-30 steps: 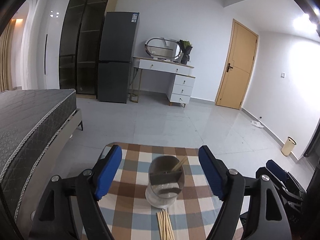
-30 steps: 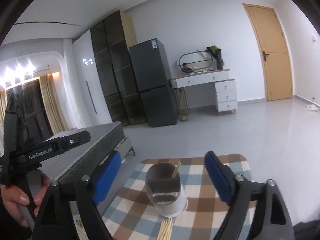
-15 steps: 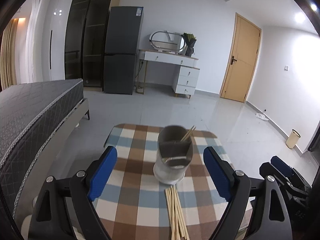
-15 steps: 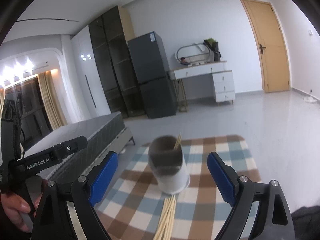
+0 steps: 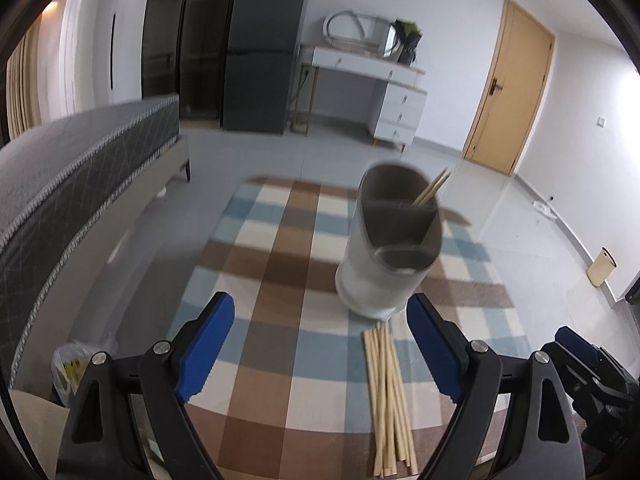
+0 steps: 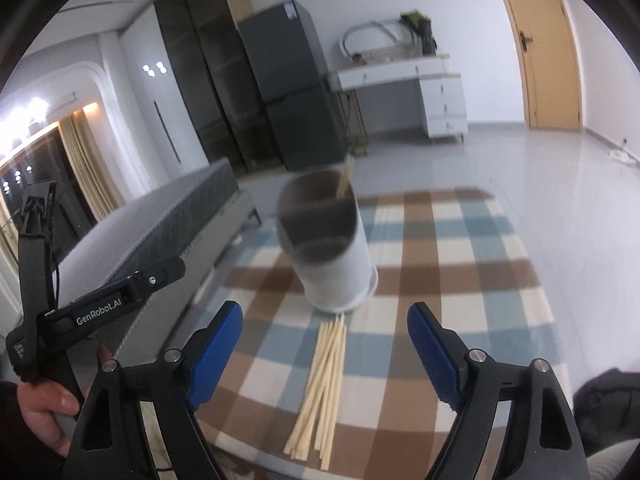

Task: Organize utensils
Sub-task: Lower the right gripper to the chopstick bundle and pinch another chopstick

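Chopsticks point(image 5: 386, 394): thin pale wooden bundle on checked cloth point(image 5: 280, 268); left gripper point(image 5: 320, 344) released, right gripper point(image 6: 325, 350) empty, closing.

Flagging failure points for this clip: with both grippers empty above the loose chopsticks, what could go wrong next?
1. The chopsticks lie fanned and overlapping, so the right gripper, jaws closing with nothing between them, may catch several or scatter them.
2. The holder stands just beyond their tips and could be knocked.

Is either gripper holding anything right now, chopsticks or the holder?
Nothing is held. The left gripper is open and empty; the right gripper is empty, jaws closing on nothing. The chopsticks lie on the tablecloth.
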`<state>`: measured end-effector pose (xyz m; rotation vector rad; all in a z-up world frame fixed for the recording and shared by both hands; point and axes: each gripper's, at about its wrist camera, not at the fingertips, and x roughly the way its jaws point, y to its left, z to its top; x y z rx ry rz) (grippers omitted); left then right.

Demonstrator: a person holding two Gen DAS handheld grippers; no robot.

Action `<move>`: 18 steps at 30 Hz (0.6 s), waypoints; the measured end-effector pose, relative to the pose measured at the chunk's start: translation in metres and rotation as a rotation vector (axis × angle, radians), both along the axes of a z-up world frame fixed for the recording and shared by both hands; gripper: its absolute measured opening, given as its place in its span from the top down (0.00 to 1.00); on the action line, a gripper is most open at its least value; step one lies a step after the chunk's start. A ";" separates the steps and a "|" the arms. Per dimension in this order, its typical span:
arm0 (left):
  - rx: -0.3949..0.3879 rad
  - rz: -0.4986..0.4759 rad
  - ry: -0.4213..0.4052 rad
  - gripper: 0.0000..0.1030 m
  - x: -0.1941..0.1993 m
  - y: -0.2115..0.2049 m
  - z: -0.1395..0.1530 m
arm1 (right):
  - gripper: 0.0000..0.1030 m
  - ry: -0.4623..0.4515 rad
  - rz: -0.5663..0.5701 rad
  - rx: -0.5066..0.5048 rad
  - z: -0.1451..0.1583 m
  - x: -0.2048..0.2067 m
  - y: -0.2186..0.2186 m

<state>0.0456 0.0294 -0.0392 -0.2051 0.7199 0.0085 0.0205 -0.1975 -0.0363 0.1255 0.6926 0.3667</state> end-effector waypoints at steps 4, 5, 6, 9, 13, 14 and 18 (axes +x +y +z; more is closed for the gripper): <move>-0.012 0.021 0.064 0.18 0.009 0.005 -0.022 | 0.29 0.095 0.005 -0.019 -0.025 0.017 0.006; -0.014 0.026 0.079 0.18 0.011 0.006 -0.026 | 0.33 0.112 0.011 -0.021 -0.030 0.020 0.007; -0.018 0.029 0.090 0.18 0.011 0.007 -0.029 | 0.33 0.131 0.016 -0.027 -0.035 0.025 0.009; -0.035 0.055 0.119 0.18 0.018 0.012 -0.033 | 0.37 0.182 0.024 -0.055 -0.052 0.039 0.018; -0.063 0.082 0.149 0.18 0.023 0.018 -0.036 | 0.54 0.247 0.043 -0.088 -0.071 0.059 0.029; -0.071 0.090 0.158 0.18 0.026 0.020 -0.038 | 0.57 0.259 0.048 -0.098 -0.075 0.064 0.032; -0.109 0.119 0.195 0.18 0.034 0.026 -0.041 | 0.68 0.337 0.070 -0.147 -0.098 0.089 0.045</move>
